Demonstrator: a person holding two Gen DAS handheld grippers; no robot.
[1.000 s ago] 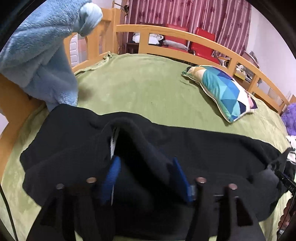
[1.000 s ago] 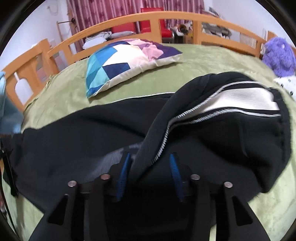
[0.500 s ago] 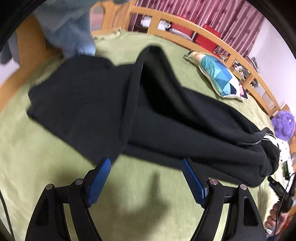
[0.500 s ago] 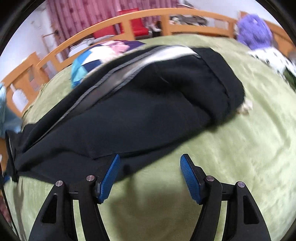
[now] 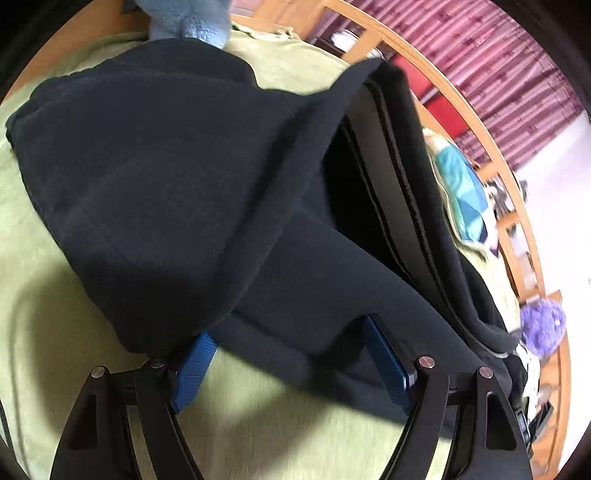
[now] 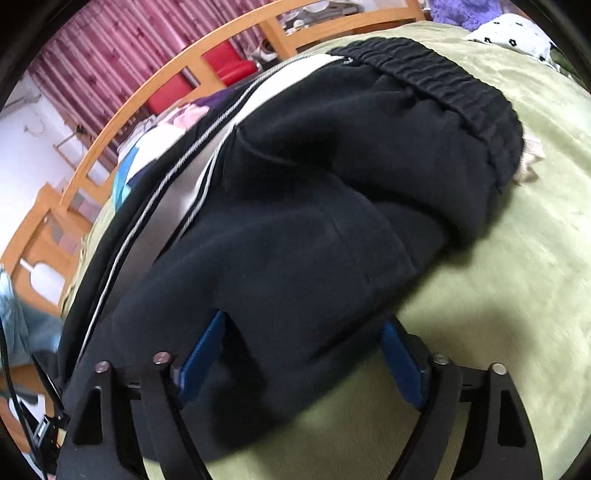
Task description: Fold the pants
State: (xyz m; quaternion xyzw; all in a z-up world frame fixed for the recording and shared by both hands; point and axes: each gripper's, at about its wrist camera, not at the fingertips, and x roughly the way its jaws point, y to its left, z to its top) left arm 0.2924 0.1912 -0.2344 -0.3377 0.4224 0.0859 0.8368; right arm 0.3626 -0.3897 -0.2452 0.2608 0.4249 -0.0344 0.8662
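Note:
Black pants [image 5: 177,177] lie folded lengthwise on a green bed cover [image 5: 44,350]. In the left wrist view the leg end fills the frame, and my left gripper [image 5: 291,354] is open with its blue pads at the near edge of the cloth. In the right wrist view the pants [image 6: 295,229] show the elastic waistband [image 6: 436,77] and a white side stripe [image 6: 184,173]. My right gripper [image 6: 303,354] is open, its jaws spread around the near edge of the cloth, which lies between them.
A wooden bed rail [image 6: 155,92] runs round the far side. A patterned pillow [image 5: 461,184] lies beyond the pants. A light blue fleece [image 5: 188,18] hangs at the bed end. A purple plush toy [image 5: 543,325] and a white spotted cloth [image 6: 509,33] lie by the waistband end.
A second ago both grippers were shut on the pants and held them up. They let go, pulled back, and have now come forward to the near edge again, open.

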